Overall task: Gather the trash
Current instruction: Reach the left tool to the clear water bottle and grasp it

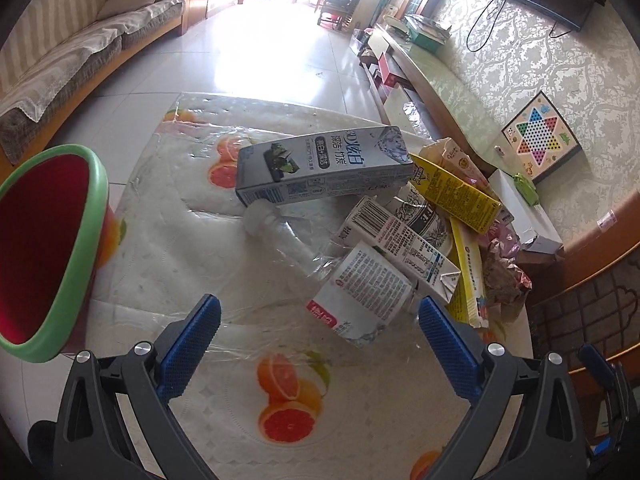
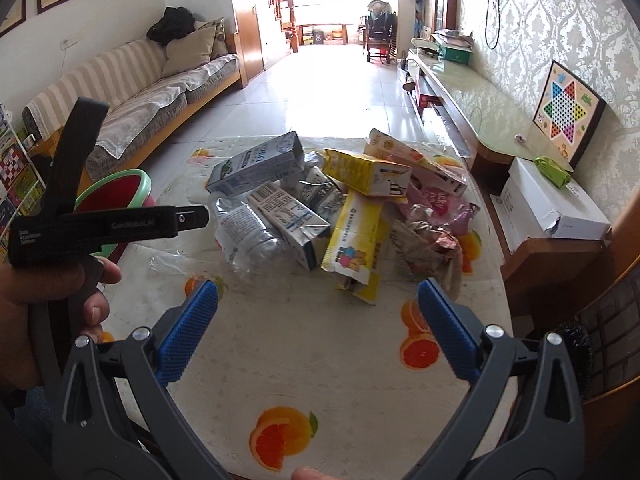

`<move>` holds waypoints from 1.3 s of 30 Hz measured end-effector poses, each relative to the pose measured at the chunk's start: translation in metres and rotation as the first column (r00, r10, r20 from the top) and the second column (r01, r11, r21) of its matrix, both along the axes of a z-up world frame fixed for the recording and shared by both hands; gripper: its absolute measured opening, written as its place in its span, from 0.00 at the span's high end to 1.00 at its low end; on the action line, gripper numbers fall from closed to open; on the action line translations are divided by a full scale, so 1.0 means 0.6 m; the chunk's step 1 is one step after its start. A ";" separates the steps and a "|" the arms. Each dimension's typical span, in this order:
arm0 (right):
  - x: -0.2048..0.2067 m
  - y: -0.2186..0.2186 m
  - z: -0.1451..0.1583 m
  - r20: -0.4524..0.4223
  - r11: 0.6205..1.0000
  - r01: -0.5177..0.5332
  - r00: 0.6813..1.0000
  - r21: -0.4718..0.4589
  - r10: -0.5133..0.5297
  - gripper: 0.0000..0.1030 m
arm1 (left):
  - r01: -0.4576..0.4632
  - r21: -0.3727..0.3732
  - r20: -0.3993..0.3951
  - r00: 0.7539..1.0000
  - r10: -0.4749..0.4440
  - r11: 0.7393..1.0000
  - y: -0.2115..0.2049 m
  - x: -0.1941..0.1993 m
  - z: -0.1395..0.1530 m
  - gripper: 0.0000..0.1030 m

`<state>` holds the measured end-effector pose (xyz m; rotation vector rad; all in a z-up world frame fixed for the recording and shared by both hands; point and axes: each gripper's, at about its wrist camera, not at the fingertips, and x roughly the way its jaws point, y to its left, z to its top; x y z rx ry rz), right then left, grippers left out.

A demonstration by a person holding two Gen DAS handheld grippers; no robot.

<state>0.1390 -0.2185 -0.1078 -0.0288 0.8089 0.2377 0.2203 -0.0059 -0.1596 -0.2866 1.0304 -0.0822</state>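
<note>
I am holding both grippers spread wide, grasping nothing. My left gripper (image 1: 320,322) is hovering nearest the crushed clear plastic bottle (image 1: 340,280), which is lying just ahead between the fingers, its long axis running away toward the white cap. The stiff cardboard cartons (image 2: 360,208) are piled beyond my right gripper (image 2: 318,306); the red bin (image 1: 44,248) is standing left.
</note>
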 end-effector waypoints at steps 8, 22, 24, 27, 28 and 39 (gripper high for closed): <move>-0.016 -0.103 -0.024 -0.021 0.994 0.108 0.994 0.033 -0.108 0.05 | -0.140 -0.027 -0.144 0.980 0.135 0.990 -0.030 0.054 -0.066 0.08; -0.019 -0.139 -0.042 -0.039 0.985 0.141 0.990 0.098 -0.138 0.05 | -0.239 -0.079 -0.213 0.952 0.218 0.968 -0.050 0.081 -0.123 0.07; -0.020 -0.136 -0.042 -0.041 0.985 0.138 0.990 0.101 -0.134 0.05 | -0.237 -0.077 -0.213 0.953 0.216 0.968 -0.058 0.089 -0.127 0.07; -0.021 -0.135 -0.048 -0.050 0.985 0.141 0.989 0.103 -0.136 0.05 | -0.223 -0.052 -0.207 0.956 0.208 0.973 -0.068 0.092 -0.129 0.07; -0.021 -0.136 -0.049 -0.052 0.984 0.141 0.989 0.106 -0.136 0.05 | -0.219 -0.047 -0.205 0.957 0.205 0.975 -0.073 0.093 -0.130 0.07; -0.024 -0.127 -0.041 -0.047 0.986 0.131 0.991 0.104 -0.127 0.05 | -0.123 -0.004 -0.194 0.974 0.120 0.992 -0.066 0.086 -0.115 0.40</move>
